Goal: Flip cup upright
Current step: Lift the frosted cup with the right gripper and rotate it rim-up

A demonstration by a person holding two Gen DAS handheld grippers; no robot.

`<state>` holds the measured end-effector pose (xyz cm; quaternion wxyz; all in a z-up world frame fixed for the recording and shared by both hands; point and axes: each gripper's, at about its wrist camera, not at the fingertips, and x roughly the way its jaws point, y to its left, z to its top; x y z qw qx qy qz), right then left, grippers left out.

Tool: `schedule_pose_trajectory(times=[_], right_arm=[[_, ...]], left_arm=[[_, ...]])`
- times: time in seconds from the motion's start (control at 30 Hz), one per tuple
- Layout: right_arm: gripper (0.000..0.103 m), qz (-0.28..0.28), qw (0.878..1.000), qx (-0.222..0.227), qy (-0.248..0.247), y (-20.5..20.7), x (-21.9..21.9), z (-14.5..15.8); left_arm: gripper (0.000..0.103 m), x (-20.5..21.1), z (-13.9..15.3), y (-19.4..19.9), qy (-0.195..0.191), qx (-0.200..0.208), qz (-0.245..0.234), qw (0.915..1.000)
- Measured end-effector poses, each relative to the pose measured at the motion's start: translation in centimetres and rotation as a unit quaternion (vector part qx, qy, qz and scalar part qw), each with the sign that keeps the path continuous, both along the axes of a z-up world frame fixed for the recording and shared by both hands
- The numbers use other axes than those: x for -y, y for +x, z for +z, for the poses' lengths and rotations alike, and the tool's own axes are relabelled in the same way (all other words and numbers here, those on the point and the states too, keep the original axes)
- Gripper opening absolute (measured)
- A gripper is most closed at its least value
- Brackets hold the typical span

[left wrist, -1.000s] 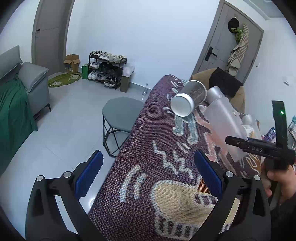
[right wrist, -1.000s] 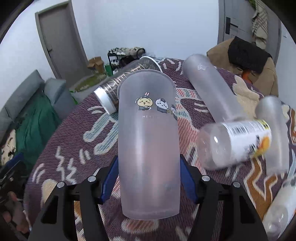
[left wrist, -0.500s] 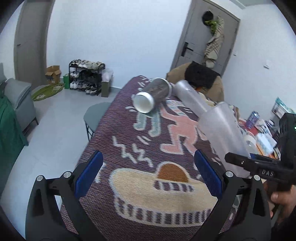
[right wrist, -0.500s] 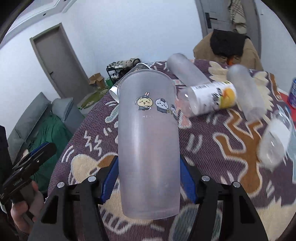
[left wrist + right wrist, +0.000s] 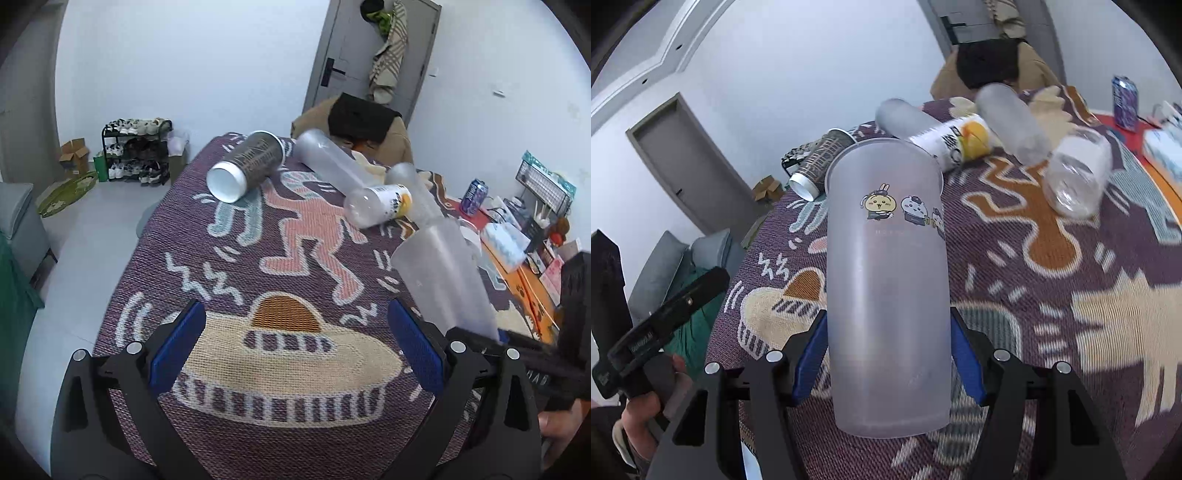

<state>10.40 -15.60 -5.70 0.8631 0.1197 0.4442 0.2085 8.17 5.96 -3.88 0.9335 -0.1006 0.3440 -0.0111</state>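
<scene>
Open patterned cloth [image 5: 295, 354] lies in front of the left gripper [image 5: 295, 350], whose blue pads stand wide apart with nothing between them: bare weave runs ahead to the pink figure. The far end is crowded. A dark paper cup [image 5: 247, 166] lies on its side at the back left, a frosted tumbler [image 5: 332, 162] just beside it, a labelled clear bottle [image 5: 380, 205] across the middle. On the right the frosted cup [image 5: 886, 288], clamped in the right gripper [image 5: 888, 354], blocks that flank. From the right wrist, a clear bottle [image 5: 1078, 177] and another frosted tumbler [image 5: 1012, 122] lie beyond; bare cloth opens right of the cup.
</scene>
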Motion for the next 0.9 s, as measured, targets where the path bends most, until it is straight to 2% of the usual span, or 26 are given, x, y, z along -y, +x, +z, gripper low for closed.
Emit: schedule_pose_trajectory(times=[0.23, 0.3, 0.33, 0.37, 0.43, 0.57, 0.67, 0.9], right_arm=[[0.063, -0.017, 1.0, -0.007, 0.007, -0.9, 0.5, -1.6], [0.065, -0.014, 1.0, -0.016, 0.017, -0.6, 0.6, -2.2], [0.069, -0.015, 1.0, -0.017, 0.019, -0.6, 0.8, -2.3], [0.08, -0.014, 1.0, -0.013, 0.021, -0.6, 0.9, -2.2], [0.086, -0.015, 1.0, 0.003, 0.026, -0.9, 1.3, -1.6], [0.087, -0.02, 0.999, 0.023, 0.033, -1.3, 2.6, -0.3], [0.092, -0.034, 0.998, 0.036, 0.035, -1.7, 4.1, 0.4], [0.095, -0.068, 0.996, 0.054, 0.038, -2.5, 7.8, 1.1]], left_arm=[[0.098, 1.3, -0.1, 0.2, -0.003, -0.014, -0.014, 0.9998], [0.098, 1.6, 0.0, 0.4, -0.006, -0.019, -0.02, 0.9996], [0.098, 1.7, 0.1, 0.5, -0.008, -0.019, -0.023, 0.9995], [0.098, 1.9, 0.2, 0.5, -0.009, -0.019, -0.025, 0.9995], [0.098, 2.3, 0.4, 0.7, -0.017, -0.021, -0.032, 0.9991], [0.098, 3.1, 0.5, 1.5, -0.03, -0.028, -0.046, 0.9981], [0.098, 4.0, 0.5, 2.3, -0.042, -0.035, -0.06, 0.9967], [0.098, 5.6, -0.6, 4.6, -0.079, -0.065, -0.086, 0.991]])
